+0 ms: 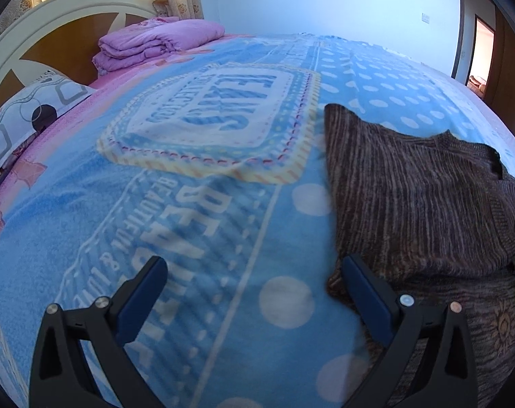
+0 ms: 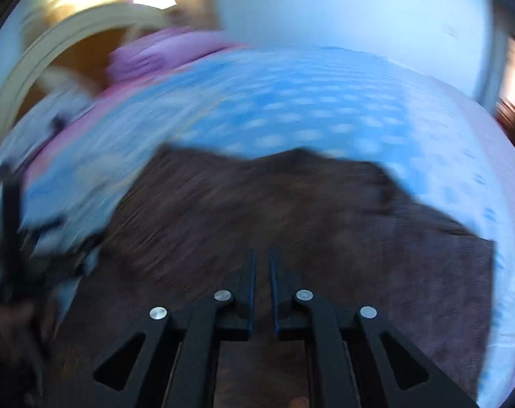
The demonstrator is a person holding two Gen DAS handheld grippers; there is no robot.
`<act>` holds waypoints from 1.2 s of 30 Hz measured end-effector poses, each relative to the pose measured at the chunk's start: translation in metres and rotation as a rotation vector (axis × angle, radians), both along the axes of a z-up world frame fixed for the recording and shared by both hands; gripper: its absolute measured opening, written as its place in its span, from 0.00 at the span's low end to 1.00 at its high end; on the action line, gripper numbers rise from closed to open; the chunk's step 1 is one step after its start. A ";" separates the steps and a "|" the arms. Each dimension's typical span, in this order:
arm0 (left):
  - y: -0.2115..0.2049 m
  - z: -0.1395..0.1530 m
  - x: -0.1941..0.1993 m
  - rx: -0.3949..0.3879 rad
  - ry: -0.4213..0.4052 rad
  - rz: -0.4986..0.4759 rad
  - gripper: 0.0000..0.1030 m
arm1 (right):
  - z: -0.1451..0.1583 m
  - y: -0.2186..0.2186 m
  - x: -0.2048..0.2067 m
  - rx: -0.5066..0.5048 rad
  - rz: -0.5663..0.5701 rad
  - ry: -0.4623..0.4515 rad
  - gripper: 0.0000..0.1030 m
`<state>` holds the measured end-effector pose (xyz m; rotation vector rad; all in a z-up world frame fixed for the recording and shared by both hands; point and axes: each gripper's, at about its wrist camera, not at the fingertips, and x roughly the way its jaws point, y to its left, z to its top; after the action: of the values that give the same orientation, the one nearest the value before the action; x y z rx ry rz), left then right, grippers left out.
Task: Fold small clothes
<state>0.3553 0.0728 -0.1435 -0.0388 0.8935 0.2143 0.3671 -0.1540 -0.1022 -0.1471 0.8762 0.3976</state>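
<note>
On my left wrist view the left gripper [image 1: 254, 272] stands wide, with nothing between its fingers; under the gap I see only the blue blanket [image 1: 189, 231] with white dots and printed letters. Its right finger [image 1: 366, 292] lies over the near left edge of the brown striped garment [image 1: 420, 197], but I cannot tell if it touches the cloth. The garment lies spread flat on the blanket, at the right side of this view, with one corner pointing away toward the far part of the bed. Further back, near the headboard [image 1: 47, 34], there is a folded purple quilt [image 1: 155, 44], and a patterned pillow [image 1: 30, 112] lies at the left edge. My right wrist view is strongly blurred. There the right gripper [image 2: 262, 265] has its jaws narrow, with only a thin slit between the two dark fingers, and I see no cloth caught in this slit. It hangs above the brown garment, which fills the lower middle of this view, with the dotted blanket behind it.
</note>
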 end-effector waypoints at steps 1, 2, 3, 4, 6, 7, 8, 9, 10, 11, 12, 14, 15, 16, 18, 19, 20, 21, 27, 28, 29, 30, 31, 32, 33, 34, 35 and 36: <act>0.000 0.000 0.000 0.005 0.002 -0.002 1.00 | -0.004 0.010 -0.008 -0.026 0.046 0.002 0.18; -0.001 0.000 0.000 0.014 0.004 -0.007 1.00 | -0.011 0.018 -0.012 -0.072 0.078 0.006 0.22; -0.002 0.000 0.000 0.024 0.003 -0.010 1.00 | -0.020 0.024 -0.013 -0.141 0.078 0.015 0.22; -0.002 0.001 -0.001 0.025 -0.001 -0.010 1.00 | -0.025 0.022 -0.012 -0.159 0.066 0.029 0.22; -0.002 0.000 -0.001 0.022 -0.005 -0.008 1.00 | -0.026 0.011 -0.012 -0.100 0.048 0.059 0.22; -0.001 0.000 -0.001 0.019 -0.004 -0.008 1.00 | -0.020 0.005 -0.012 -0.073 0.028 0.050 0.22; -0.001 0.000 -0.001 0.016 -0.004 -0.007 1.00 | -0.012 0.001 -0.013 -0.062 0.009 0.026 0.22; -0.002 -0.001 -0.001 0.017 -0.005 -0.006 1.00 | -0.006 -0.003 -0.015 -0.049 0.003 0.008 0.22; -0.002 0.000 -0.001 0.021 -0.006 -0.006 1.00 | 0.001 -0.006 -0.015 -0.016 0.005 -0.011 0.22; -0.002 0.000 -0.002 0.027 -0.007 -0.006 1.00 | 0.002 -0.007 -0.011 0.004 0.012 -0.018 0.22; -0.002 0.000 -0.001 0.031 -0.009 -0.006 1.00 | 0.001 -0.006 -0.008 0.013 0.024 -0.019 0.22; -0.001 0.000 -0.002 0.028 -0.010 -0.007 1.00 | -0.021 -0.003 0.007 -0.064 0.014 0.043 0.22; 0.001 0.000 -0.002 0.019 -0.012 -0.007 1.00 | -0.036 -0.009 0.013 -0.092 -0.031 0.092 0.22; 0.002 0.000 -0.002 0.009 -0.014 -0.007 1.00 | -0.034 -0.014 0.009 -0.053 -0.035 0.076 0.22; 0.008 0.002 -0.006 -0.037 -0.028 -0.006 1.00 | -0.030 -0.024 0.004 -0.004 -0.053 0.073 0.24; 0.010 0.002 -0.008 -0.056 -0.035 -0.002 1.00 | -0.024 -0.029 -0.003 0.015 -0.073 0.060 0.24; 0.013 0.004 -0.010 -0.075 -0.039 0.001 1.00 | -0.018 -0.033 -0.010 0.025 -0.082 0.040 0.24; 0.015 0.005 -0.012 -0.095 -0.033 0.006 1.00 | -0.011 -0.039 -0.019 0.037 -0.083 0.014 0.24; 0.002 0.014 -0.056 -0.083 -0.036 -0.048 1.00 | 0.003 -0.080 -0.063 0.027 -0.171 0.006 0.40; -0.007 0.014 -0.065 -0.040 -0.034 -0.080 1.00 | -0.001 -0.087 -0.069 0.011 -0.192 0.009 0.40; -0.014 0.014 -0.070 -0.009 -0.026 -0.099 1.00 | -0.005 -0.094 -0.076 -0.001 -0.206 0.017 0.40; -0.018 0.013 -0.073 0.012 -0.019 -0.115 1.00 | -0.007 -0.101 -0.082 -0.004 -0.214 0.027 0.40; -0.023 0.011 -0.079 0.032 -0.012 -0.139 1.00 | -0.012 -0.110 -0.091 -0.006 -0.229 0.043 0.40; -0.026 0.008 -0.084 0.052 -0.004 -0.152 1.00 | -0.016 -0.115 -0.097 -0.006 -0.237 0.056 0.40; -0.030 0.004 -0.086 0.079 0.009 -0.158 1.00 | -0.022 -0.118 -0.101 -0.011 -0.242 0.074 0.40; -0.031 0.003 -0.091 0.088 0.000 -0.162 1.00 | -0.030 -0.124 -0.106 -0.021 -0.252 0.093 0.40; -0.030 0.005 -0.094 0.093 -0.015 -0.161 1.00 | -0.034 -0.131 -0.113 -0.011 -0.257 0.074 0.42; -0.032 0.005 -0.095 0.105 -0.015 -0.163 1.00 | -0.035 -0.137 -0.118 0.007 -0.264 0.053 0.47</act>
<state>0.2598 0.0412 -0.1381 0.1291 0.8645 0.1087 0.2492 -0.2910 -0.1374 -0.0137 0.9326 0.1578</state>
